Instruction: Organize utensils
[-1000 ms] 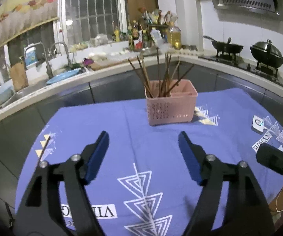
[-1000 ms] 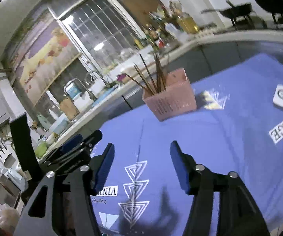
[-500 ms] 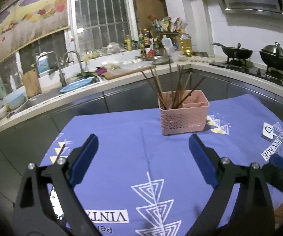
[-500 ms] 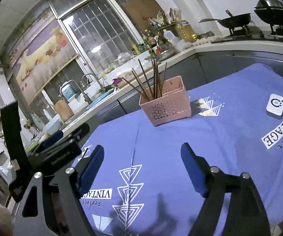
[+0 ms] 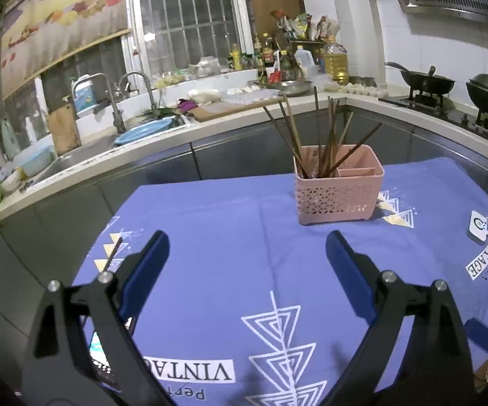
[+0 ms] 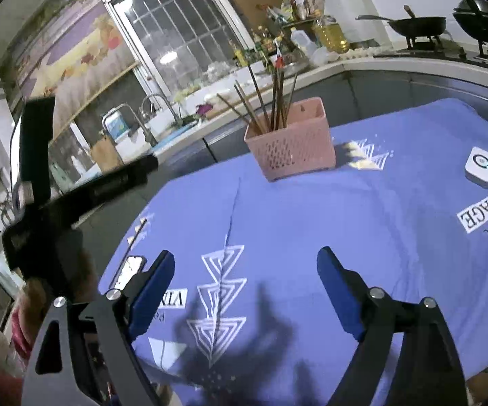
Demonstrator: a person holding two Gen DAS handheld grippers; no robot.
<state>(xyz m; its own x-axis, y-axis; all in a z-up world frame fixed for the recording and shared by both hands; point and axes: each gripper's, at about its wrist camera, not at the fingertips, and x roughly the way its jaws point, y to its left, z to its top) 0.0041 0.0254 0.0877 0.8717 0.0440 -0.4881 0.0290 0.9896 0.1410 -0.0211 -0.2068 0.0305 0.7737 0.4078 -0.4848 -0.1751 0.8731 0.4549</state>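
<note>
left gripper [image 5: 245, 264] and right gripper [image 6: 244, 277]: both w/ jaws wide, holding nothing, above the blue tablecloth [image 5: 230, 237]. pink perforated basket [image 5: 338, 189] at approx. 1 o'clock of the left view holds a bundle of chopsticks [image 5: 325, 142] in its left compartment; right compartment looks empty. one stray chopstick [image 5: 111, 253] lies at the cloth's edge, approx. 10 o'clock, just beside the left finger. step judged: reach for the last stray. next move calls for narrowing the jaws on its thin shaft, prob. w/ the left gripper.
</note>
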